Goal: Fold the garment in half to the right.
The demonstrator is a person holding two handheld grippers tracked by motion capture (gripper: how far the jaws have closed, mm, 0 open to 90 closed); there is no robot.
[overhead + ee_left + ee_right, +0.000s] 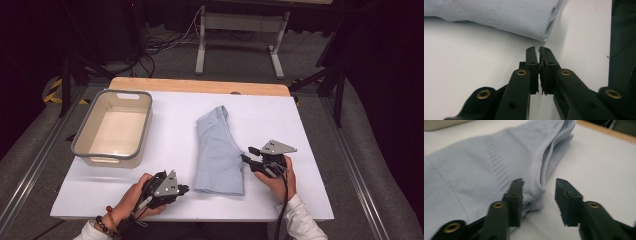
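A folded light blue garment (220, 155) lies lengthwise on the middle of the white table (170, 145). My left gripper (184, 189) rests low by the garment's near left corner. In the left gripper view its jaws (537, 50) are shut with nothing between them, and the ribbed cloth (499, 15) lies just ahead, apart from the tips. My right gripper (247, 153) is at the garment's right edge. In the right gripper view it (539, 183) stands open, with the cloth's folded hem (536, 187) lying between the jaws and neither pad pressing on it.
A beige bin with a grey rim (145, 125) stands empty at the table's left. A wooden strip (200, 86) runs along the far edge. Bare white surface lies right of the garment (300, 130) and between it and the bin.
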